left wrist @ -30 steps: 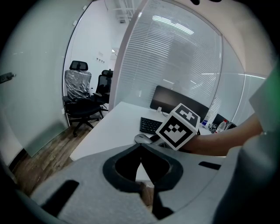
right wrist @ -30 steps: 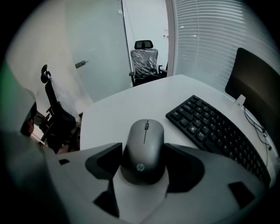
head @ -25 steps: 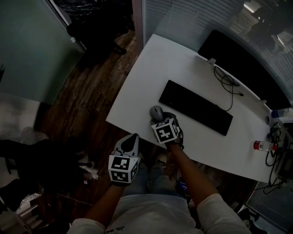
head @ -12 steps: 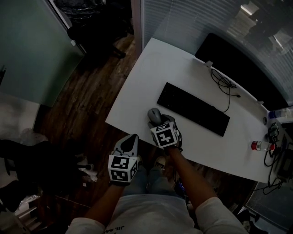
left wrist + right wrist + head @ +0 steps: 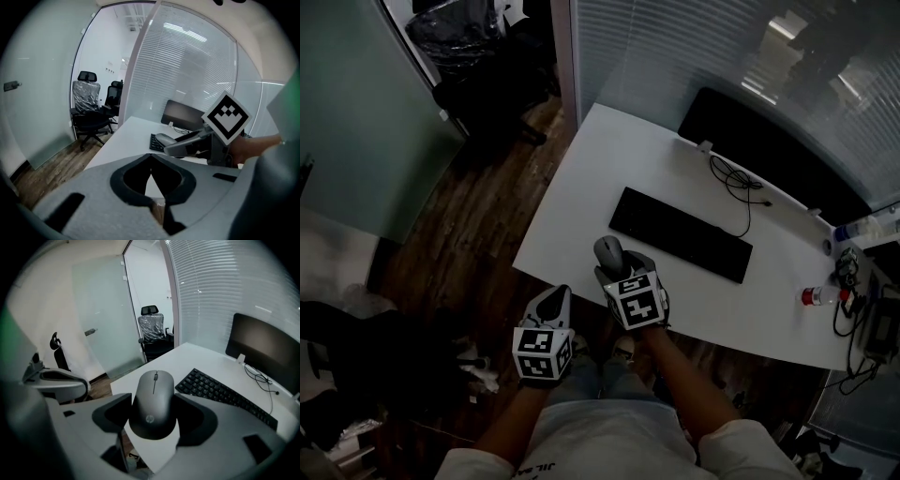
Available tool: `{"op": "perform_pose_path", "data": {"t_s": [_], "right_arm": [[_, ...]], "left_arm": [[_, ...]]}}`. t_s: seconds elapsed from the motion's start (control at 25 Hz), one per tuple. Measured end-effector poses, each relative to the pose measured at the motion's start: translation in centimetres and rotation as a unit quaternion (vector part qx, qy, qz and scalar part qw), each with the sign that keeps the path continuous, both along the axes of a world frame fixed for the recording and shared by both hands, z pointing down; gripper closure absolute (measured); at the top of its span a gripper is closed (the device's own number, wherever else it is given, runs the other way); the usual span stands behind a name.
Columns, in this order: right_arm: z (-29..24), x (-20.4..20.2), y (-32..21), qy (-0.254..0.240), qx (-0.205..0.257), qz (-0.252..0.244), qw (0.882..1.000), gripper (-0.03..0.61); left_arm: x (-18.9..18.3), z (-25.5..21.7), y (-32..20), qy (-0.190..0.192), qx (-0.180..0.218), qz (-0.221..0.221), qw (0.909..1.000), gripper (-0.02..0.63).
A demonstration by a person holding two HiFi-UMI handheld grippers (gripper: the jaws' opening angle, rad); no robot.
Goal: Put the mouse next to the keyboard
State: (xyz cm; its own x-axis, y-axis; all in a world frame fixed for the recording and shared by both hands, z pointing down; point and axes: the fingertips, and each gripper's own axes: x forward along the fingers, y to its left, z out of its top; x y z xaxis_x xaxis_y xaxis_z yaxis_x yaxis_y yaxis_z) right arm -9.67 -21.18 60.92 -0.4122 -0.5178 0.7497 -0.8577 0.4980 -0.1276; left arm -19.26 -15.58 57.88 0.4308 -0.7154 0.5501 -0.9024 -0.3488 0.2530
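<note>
Your right gripper (image 5: 153, 398) clamps the dark grey oval mouse (image 5: 153, 405), scroll wheel on top, logo near its tail; the keyboard (image 5: 225, 392) lies at two o'clock. Your left gripper (image 5: 150, 164) has its jaws pressed together.

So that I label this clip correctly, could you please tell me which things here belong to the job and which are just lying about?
Job: mouse, held in the right tool; keyboard; desk.
Lying about: monitor, loose cable, small bottle, office chairs; the left tool, shut and empty.
</note>
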Motion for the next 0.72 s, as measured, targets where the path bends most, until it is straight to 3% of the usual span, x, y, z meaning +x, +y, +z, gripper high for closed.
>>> {"op": "perform_pose_path", "data": {"t_s": [0.24, 0.4, 0.72], "right_arm": [[-4.4, 0.3, 2.7, -0.023, 0.033, 0.017, 0.999, 0.287], [-6.3, 1.2, 5.7, -0.031, 0.03, 0.033, 0.999, 0.287], [-7.5, 6.2, 8.2, -0.02, 0.045, 0.086, 0.995, 0.287]], "left_arm": [[-0.1, -1.9, 1.4, -0.001, 0.009, 0.003, 0.9999, 0.612], [0.8, -2.5, 3.0, -0.002, 0.012, 0.012, 0.9999, 0.612], [4.6, -3.3, 4.3, 0.0, 0.015, 0.054, 0.9984, 0.612]]}}
